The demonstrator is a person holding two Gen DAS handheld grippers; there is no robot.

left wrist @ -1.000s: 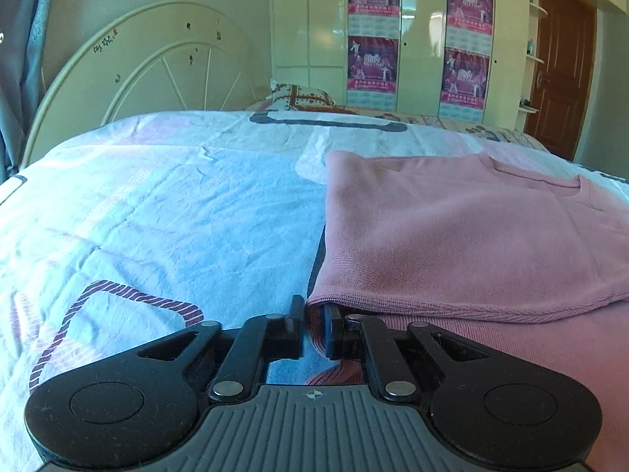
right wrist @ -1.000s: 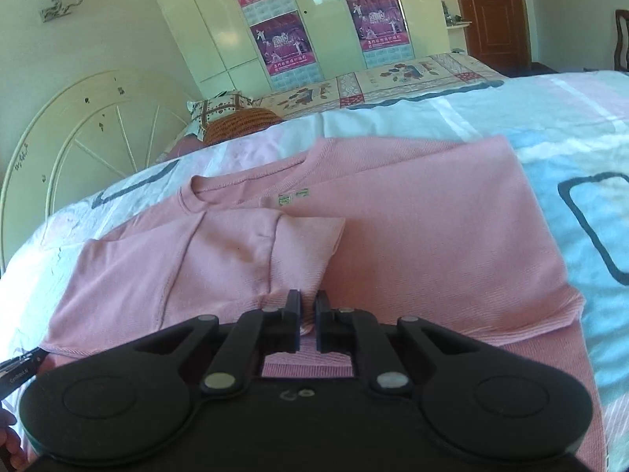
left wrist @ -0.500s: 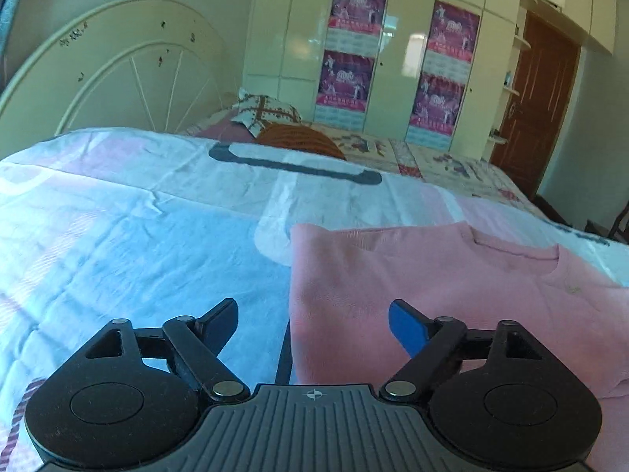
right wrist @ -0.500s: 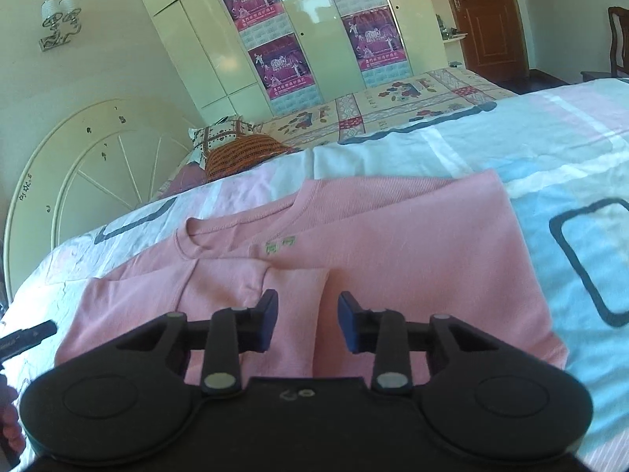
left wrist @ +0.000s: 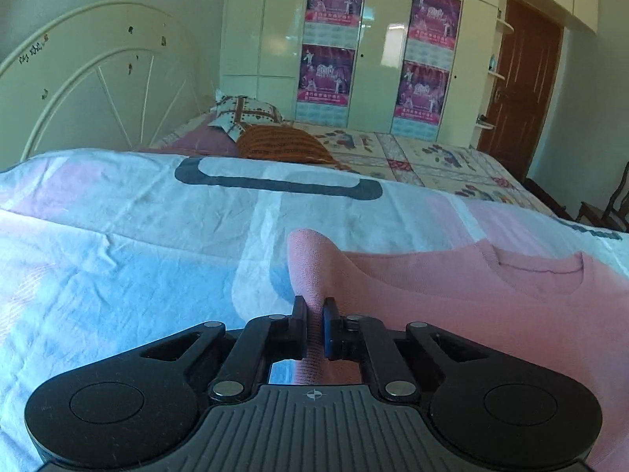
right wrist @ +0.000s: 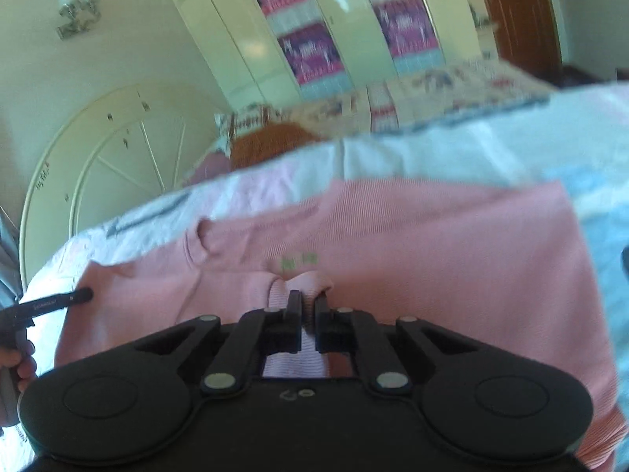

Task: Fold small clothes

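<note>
1. No container appears in either view; the task's thing, a pink ribbed knit top [left wrist: 491, 291], lies spread on a bed under a pale blue, pink and white printed bedsheet [left wrist: 118, 244], in the lower right of the left wrist frame and across the middle of the right wrist frame.
2. The left claw [left wrist: 313, 328] sits at bottom centre of its frame, its jaws drawn narrow and pinching a raised fold at the top's left edge, which stands up in a ridge just above the fingers.
3. The right claw [right wrist: 302, 324] sits at bottom centre of its frame, jaws likewise narrow and clamped on a bunched bit of pink cloth just below the small green label [right wrist: 298, 261] near the neckline.
4. Beyond the sheet, at the centre of the left wrist frame, lie an orange knitted cushion [left wrist: 283, 145] and a patterned pillow [left wrist: 243, 116]; a cream wheel-shaped headboard [left wrist: 98, 90] fills the upper left, cream wardrobe doors carrying purple posters [left wrist: 332, 39] the upper centre, and a brown wooden door [left wrist: 519, 86] the upper right.
5. Nothing stands between either claw and the top.
6. Only the right wrist view, which is motion-blurred, shows the label, a wall lamp [right wrist: 76, 10] at upper left, and the left claw's black fingertip at the top's far left edge, with the person's hand [right wrist: 17, 358] at the left frame border.
7. Only the left wrist view shows the neckline sharply.
</note>
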